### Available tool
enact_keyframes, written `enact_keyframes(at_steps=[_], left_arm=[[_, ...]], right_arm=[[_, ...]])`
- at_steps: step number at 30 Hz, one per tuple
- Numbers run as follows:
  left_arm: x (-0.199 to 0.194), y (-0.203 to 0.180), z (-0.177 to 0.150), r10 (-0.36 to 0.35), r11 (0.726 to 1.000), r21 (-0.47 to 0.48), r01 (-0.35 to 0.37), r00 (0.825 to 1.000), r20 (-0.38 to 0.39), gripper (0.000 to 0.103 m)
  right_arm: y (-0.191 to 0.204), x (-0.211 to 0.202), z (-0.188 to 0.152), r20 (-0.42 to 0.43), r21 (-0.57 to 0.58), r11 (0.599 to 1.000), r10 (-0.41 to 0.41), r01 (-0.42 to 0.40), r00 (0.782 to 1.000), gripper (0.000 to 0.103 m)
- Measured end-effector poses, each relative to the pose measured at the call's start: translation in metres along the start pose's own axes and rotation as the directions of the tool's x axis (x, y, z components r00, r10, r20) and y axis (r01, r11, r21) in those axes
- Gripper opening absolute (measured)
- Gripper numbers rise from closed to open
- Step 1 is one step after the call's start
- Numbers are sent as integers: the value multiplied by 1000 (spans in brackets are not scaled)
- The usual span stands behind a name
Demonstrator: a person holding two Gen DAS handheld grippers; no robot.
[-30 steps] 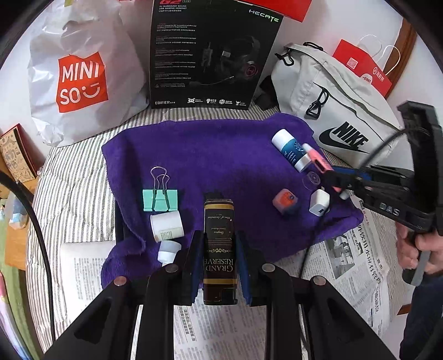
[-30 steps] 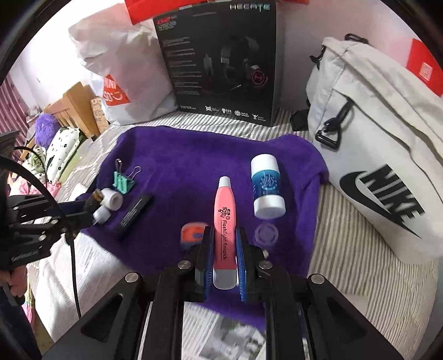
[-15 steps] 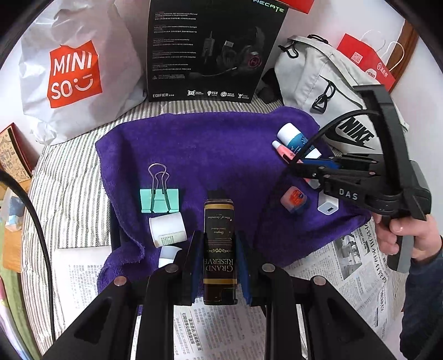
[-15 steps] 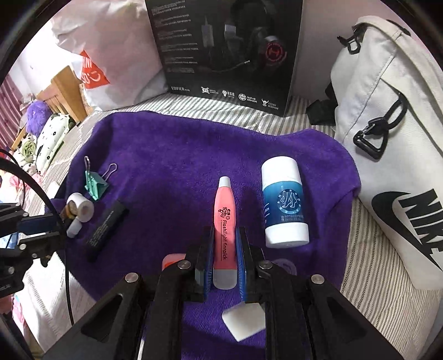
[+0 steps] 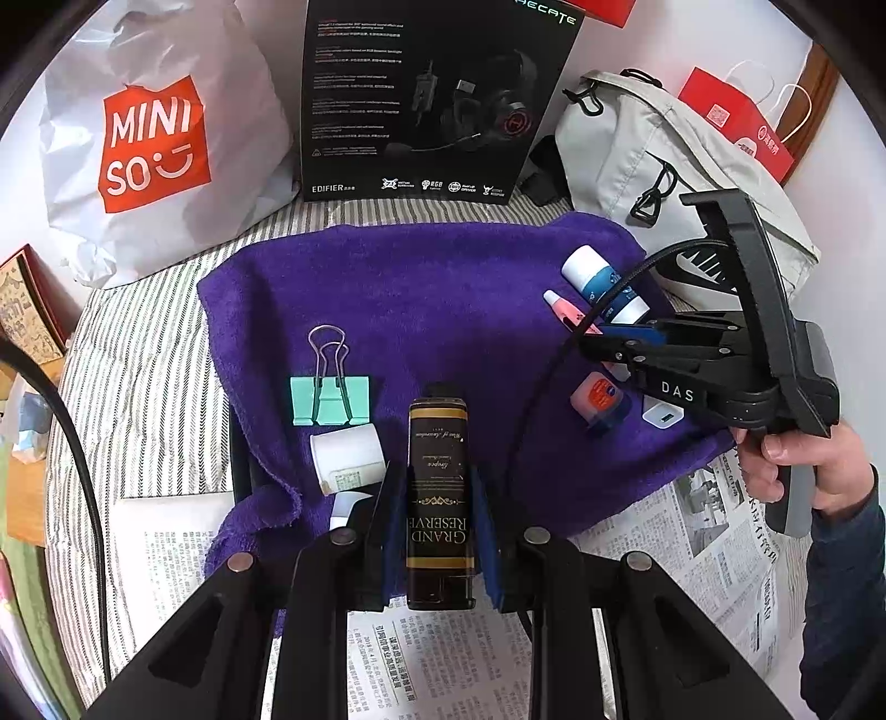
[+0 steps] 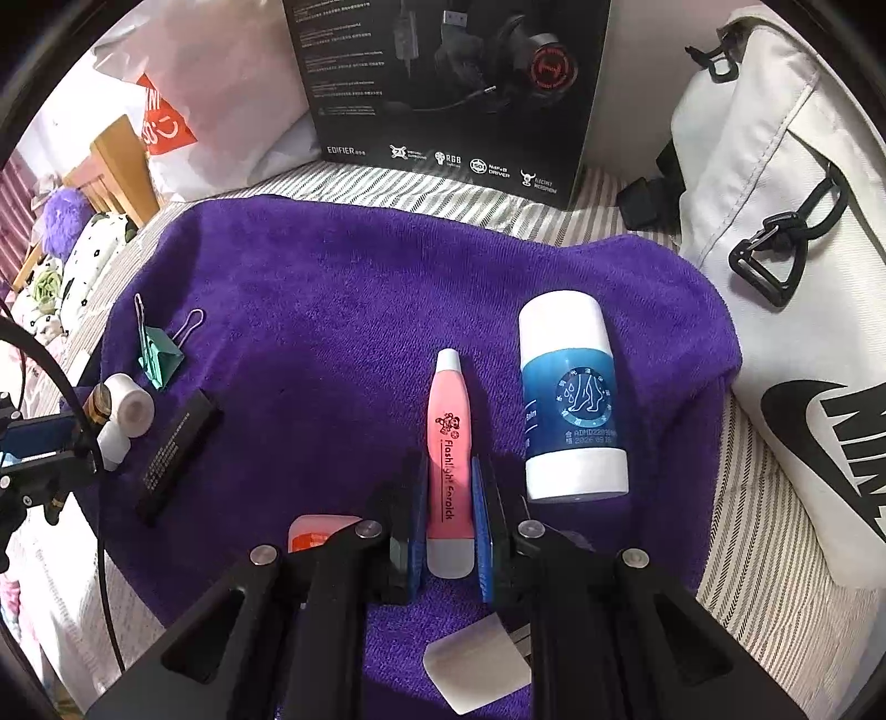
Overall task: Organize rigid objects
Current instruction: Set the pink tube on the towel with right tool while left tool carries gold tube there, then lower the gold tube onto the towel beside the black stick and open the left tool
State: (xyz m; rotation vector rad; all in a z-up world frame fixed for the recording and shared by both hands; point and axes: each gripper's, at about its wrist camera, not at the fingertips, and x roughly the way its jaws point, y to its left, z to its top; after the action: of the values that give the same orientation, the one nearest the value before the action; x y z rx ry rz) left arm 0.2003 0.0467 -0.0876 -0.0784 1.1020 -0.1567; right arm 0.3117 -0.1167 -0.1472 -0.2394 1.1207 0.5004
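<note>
Over purple towel (image 6: 343, 310), right gripper (image 6: 449, 531) pinching pink flashlight pen (image 6: 449, 443), left gripper (image 5: 437, 531) pinching black box (image 5: 437, 498)

Striped bed (image 5: 138, 354) carries a purple towel (image 5: 421, 288); newspaper (image 5: 714, 531); bags (image 5: 626, 144).

White wall (image 5: 637, 50) behind striped bedding (image 5: 144, 354); wooden furniture (image 6: 119, 171) w/ daylight.
</note>
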Motion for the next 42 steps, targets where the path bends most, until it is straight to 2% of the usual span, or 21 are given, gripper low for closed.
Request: enact_keyframes(at_steps=[8, 12, 22, 32, 42], left_arm=[[-3, 0, -4, 7, 1000, -1, -7, 1000, -3, 22], [-4, 2, -7, 12, 1000, -15, -12, 1000, -7, 22], [-3, -5, -5, 11, 1000, -10, -11, 1000, -8, 22], [21, -27, 8, -7, 1000, 18, 7, 1000, -27, 22], [52, -44, 33, -11, 999, 41, 13, 999, -37, 23]], right_arm=[[-3, -4, -3, -6, 2, 1000, 13, -13, 1000, 18], [-4, -7, -7, -18, 4, 1000, 5, -5, 1000, 31], [-4, -46, -22, 34, -4, 1000, -5, 5, 999, 31], [-18, -85, -61, 78, 45, 999, -1, -2, 997, 34], [-32, -91, -80, 82, 81, 997, 13, -19, 997, 34]])
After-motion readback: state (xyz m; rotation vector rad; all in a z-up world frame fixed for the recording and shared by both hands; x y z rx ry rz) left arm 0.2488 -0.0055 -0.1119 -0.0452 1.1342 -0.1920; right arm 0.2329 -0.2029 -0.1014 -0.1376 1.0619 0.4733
